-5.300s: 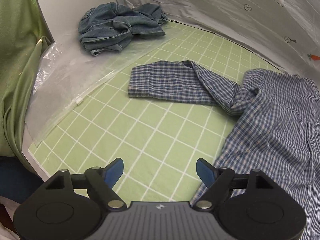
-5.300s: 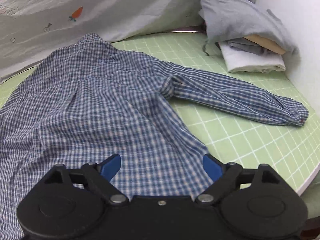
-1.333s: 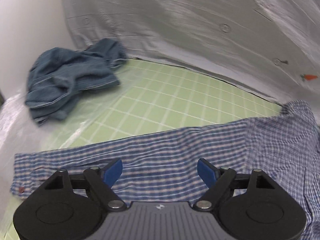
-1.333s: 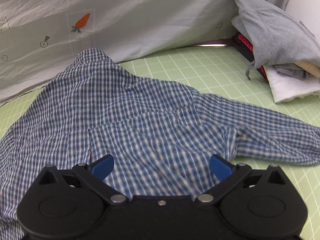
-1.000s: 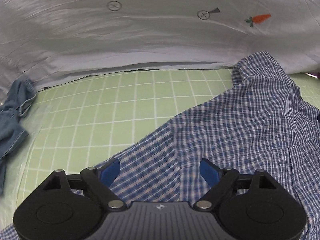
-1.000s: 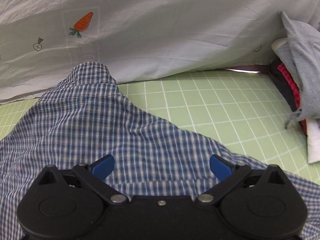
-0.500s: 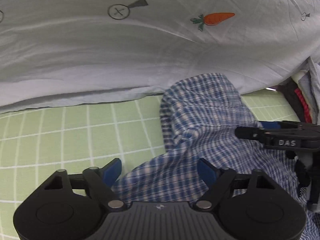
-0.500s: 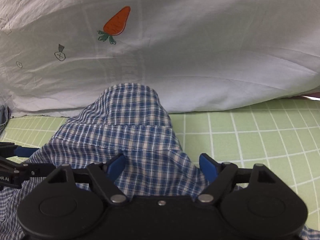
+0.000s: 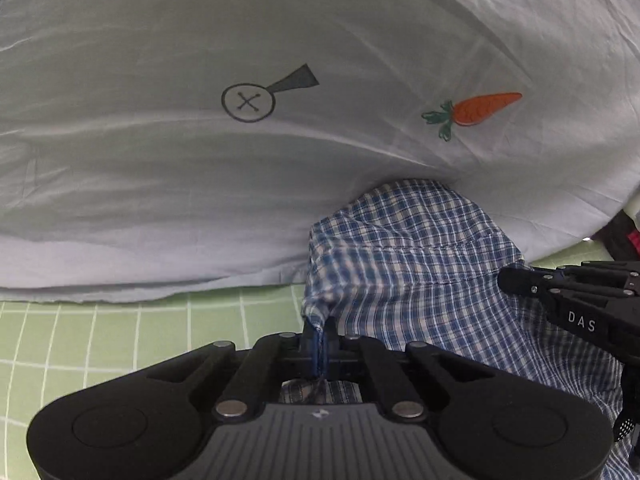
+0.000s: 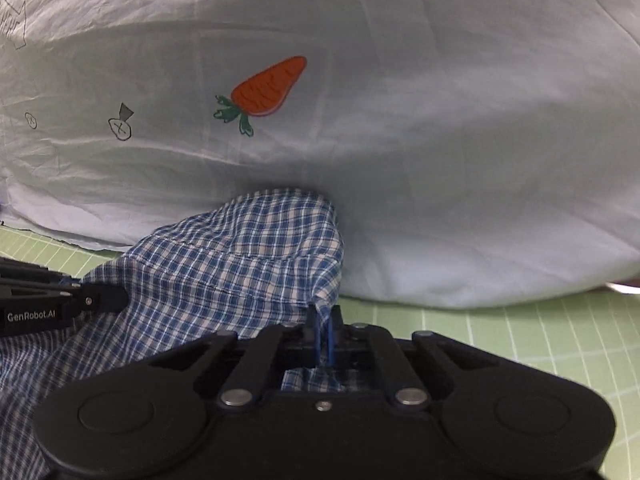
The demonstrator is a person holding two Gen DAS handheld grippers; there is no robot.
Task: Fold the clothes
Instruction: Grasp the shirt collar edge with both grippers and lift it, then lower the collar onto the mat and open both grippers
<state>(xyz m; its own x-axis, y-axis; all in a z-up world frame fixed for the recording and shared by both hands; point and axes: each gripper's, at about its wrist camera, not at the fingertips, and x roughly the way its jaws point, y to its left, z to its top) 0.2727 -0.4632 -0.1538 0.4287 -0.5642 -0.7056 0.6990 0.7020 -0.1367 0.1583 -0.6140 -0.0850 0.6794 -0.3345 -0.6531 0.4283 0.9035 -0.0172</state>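
Note:
A blue and white checked shirt lies on the green grid mat, its collar end bunched against the pale sheet at the back. My left gripper is shut on the shirt's left collar edge, with cloth pinched between its blue pads. My right gripper is shut on the right collar edge of the same shirt. Each gripper shows in the other's view: the right gripper at the right edge of the left wrist view, the left gripper at the left edge of the right wrist view.
A pale blue sheet printed with an orange carrot rises like a wall right behind the collar. The same sheet fills the right wrist view. Dark and red cloth shows at the far right edge.
Both grippers moved forward to the collar end of the shirt and went from wide open to shut, each pinching a collar edge. The sheet wall now looms much closer.

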